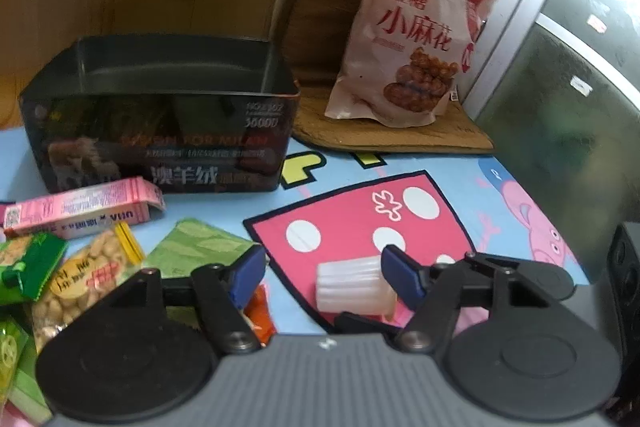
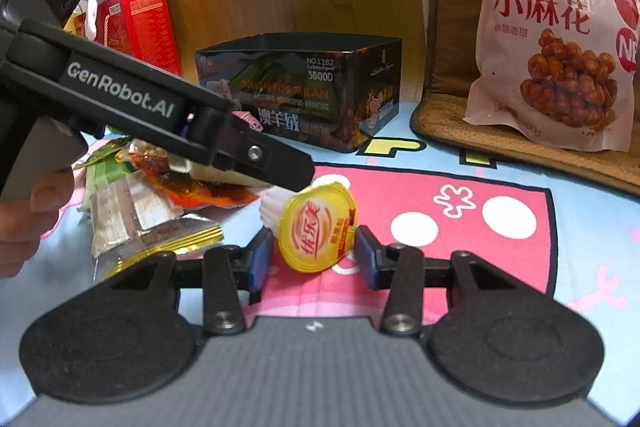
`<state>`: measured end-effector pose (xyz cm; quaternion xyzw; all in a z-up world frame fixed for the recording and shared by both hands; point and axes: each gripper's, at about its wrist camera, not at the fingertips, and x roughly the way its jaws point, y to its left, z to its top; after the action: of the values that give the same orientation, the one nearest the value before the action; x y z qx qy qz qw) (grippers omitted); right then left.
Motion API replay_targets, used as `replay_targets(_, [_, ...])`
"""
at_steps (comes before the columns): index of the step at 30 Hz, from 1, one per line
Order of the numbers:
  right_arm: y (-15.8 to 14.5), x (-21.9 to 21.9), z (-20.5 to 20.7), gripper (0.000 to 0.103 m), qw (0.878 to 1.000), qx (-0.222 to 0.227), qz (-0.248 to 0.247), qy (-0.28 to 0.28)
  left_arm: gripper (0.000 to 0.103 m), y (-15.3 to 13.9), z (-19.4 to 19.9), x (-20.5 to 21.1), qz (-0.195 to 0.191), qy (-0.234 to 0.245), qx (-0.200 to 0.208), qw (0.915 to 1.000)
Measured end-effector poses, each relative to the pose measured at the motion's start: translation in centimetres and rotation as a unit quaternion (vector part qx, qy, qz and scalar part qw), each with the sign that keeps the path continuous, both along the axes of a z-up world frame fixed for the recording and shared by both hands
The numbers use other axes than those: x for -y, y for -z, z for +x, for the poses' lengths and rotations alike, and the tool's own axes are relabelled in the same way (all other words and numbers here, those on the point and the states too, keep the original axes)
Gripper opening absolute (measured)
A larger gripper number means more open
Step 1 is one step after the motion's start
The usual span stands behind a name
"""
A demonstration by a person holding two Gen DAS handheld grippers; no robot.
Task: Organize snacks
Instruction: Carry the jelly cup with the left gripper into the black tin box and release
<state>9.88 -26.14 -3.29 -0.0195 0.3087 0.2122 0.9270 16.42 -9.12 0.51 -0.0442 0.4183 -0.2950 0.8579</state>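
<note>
A small jelly cup lies on its side on the cartoon mat; its ribbed clear body (image 1: 352, 285) shows in the left wrist view and its yellow lid (image 2: 318, 227) in the right wrist view. My left gripper (image 1: 326, 277) is open, the cup lying between its blue pads nearer the right one. My right gripper (image 2: 312, 259) is open, its pads on either side of the lid, apart from it. The left gripper's arm (image 2: 160, 119) crosses above the cup. An open black box (image 1: 160, 115) stands behind, also in the right wrist view (image 2: 300, 99).
A pile of snack packets (image 1: 72, 267) lies at left, with a pink carton (image 1: 80, 213); it also shows in the right wrist view (image 2: 160, 211). A large pink bag of fried twists (image 1: 412, 39) leans on a brown cushion (image 1: 312, 7). A red box (image 2: 140, 27) stands far left.
</note>
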Motion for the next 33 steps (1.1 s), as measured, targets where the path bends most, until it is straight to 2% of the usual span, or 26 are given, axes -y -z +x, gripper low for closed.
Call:
replay_targets(3, [0.0,-0.3,-0.1,0.048,1.000,0.002,-0.004,0.004,0.059,0.2,-0.1,0.6,0.006,0.004,0.001,1.0000])
replay_targets(4, [0.0,-0.1,-0.3,0.047,1.000,0.003,0.003,0.007,0.054,0.2,-0.1,0.8,0.000,0.008,0.000,1.0000])
replay_targets(5, [-0.1,0.1,-0.3,0.047,1.000,0.003,0.011,0.013,0.042,0.1,0.0,0.8,-0.013,0.018,-0.009,0.9997])
replay_targets(6, [-0.1,0.3,-0.4,0.047,1.000,0.006,0.019,0.016,0.039,-0.1,0.0,0.8,-0.027,0.027,-0.020,0.9991])
replay_targets(11, [-1.5,0.4,-0.8,0.046,0.998,0.050,0.033,0.030,0.039,-2.1,-1.1,1.6,-0.009,0.035,0.027,0.9990])
replay_targets(15, [-3.9,-0.1,1.5,0.047,0.995,0.088,0.040,0.023,0.039,-5.1,-0.3,0.9,-0.012,0.026,0.073,0.9969])
replay_targets(18, [-5.6,-0.9,4.4,0.047,0.992,0.118,0.039,0.013,0.039,-7.2,1.9,0.0,-0.020,0.002,0.093,0.9955])
replay_targets(21, [-6.0,-1.9,8.1,0.047,0.991,0.127,0.033,0.004,0.039,-8.4,4.7,-0.6,-0.012,-0.024,0.113,0.9932])
replay_targets(24, [-5.4,-3.3,10.6,0.048,0.992,0.124,-0.003,-0.005,0.042,-7.8,7.8,-1.1,0.002,-0.048,0.100,0.9938])
replay_targets(26, [-5.0,-3.4,10.4,0.049,0.992,0.127,-0.003,0.002,0.043,-7.4,9.1,-1.8,0.012,-0.068,0.092,0.9933])
replay_targets(28, [-4.9,-3.1,10.0,0.049,0.992,0.126,0.014,0.002,0.045,-7.4,9.7,-4.0,0.009,-0.101,0.110,0.9887])
replay_targets(29, [-4.7,-2.9,9.8,0.049,0.992,0.127,0.017,-0.001,0.050,-7.3,10.0,-5.4,0.004,-0.127,0.115,0.9852])
replay_targets(31, [-4.2,-2.9,9.3,0.049,0.991,0.135,0.008,0.002,0.051,-6.7,11.0,-8.0,0.004,-0.178,0.108,0.9780])
replay_targets(33, [-4.2,-2.6,8.6,0.048,0.990,0.142,0.014,0.002,0.051,-5.6,12.1,-9.9,0.024,-0.220,0.087,0.9713])
